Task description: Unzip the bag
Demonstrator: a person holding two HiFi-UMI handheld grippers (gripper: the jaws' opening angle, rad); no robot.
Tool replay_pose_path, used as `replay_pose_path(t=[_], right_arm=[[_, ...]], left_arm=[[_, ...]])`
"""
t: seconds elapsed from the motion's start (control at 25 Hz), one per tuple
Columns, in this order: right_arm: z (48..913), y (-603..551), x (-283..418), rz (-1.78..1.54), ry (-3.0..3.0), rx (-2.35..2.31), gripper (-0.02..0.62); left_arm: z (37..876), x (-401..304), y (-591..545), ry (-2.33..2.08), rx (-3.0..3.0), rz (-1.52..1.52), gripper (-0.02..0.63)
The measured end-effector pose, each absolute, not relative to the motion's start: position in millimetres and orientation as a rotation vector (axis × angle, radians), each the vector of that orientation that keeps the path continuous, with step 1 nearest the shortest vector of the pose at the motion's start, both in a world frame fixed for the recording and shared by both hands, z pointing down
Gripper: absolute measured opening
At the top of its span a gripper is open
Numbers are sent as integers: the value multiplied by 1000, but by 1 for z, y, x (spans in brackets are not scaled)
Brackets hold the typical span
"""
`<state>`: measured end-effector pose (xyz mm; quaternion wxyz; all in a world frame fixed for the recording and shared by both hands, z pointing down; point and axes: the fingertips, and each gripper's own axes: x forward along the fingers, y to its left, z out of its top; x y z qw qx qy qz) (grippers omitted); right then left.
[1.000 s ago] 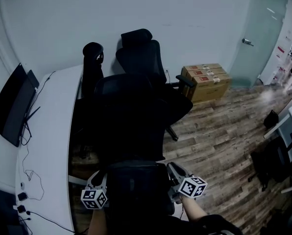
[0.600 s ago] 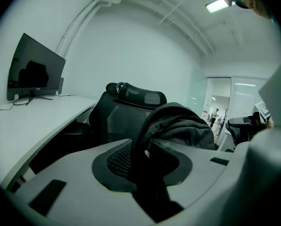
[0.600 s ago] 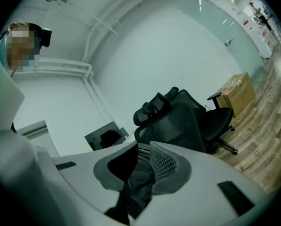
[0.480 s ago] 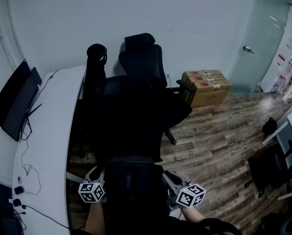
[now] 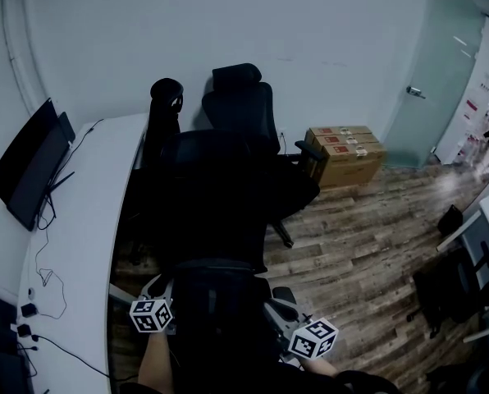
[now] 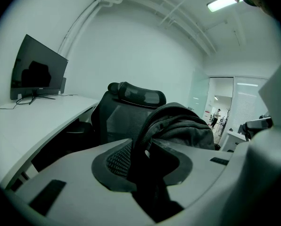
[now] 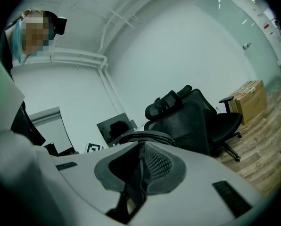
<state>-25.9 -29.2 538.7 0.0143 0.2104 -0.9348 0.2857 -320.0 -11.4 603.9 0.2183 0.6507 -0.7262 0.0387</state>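
Low in the head view, close to the person: the black bag [image 5: 216, 318] is standing upright with one of the tongs on each side of it. What it is resting on is too dark to tell.
left tongs [image 6: 143, 160]: these are holding the bag's left edge. The jaws are standing a little apart, and their pads are pressing on a thick fold of black fabric. The bag's crumpled grey top is rising just past them.
right tongs [image 7: 140, 168]: these are gripping the bag's right side. The jaws are sitting almost together and pinching a thin dark strip of the bag. Whether that strip is the zip puller cannot be told.
left forearm [image 5: 154, 369]: it is showing bare at the bottom edge of the head view, behind the marker cube.
office chair [image 5: 228, 171]: this black mesh-backed chair with a headrest is standing just beyond the bag and filling the middle of the head view.
second chair [image 5: 161, 105]: it is standing beside the office chair's back, next to the surface.
surface [image 5: 80, 212]: this white, curved top is running up the left side of the head view.
monitor [image 5: 27, 171]: it is standing dark on the surface's outer edge, against the wall.
cables [image 5: 43, 281]: these are trailing loose across the near part of the surface.
floor [image 5: 359, 245]: the wood planks are stretching away to the right of the office chair.
cardboard boxes [image 5: 347, 150]: these are sitting stacked on the floor against the far wall, near the glass door [image 5: 429, 64].
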Motion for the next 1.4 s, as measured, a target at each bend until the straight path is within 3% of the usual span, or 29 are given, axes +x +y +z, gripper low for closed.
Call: replay_pose_path(t=[1.4], right_arm=[[552, -12, 3, 846, -2876, 604, 46]], left_arm=[[607, -305, 2, -2067, 1738, 110, 114]])
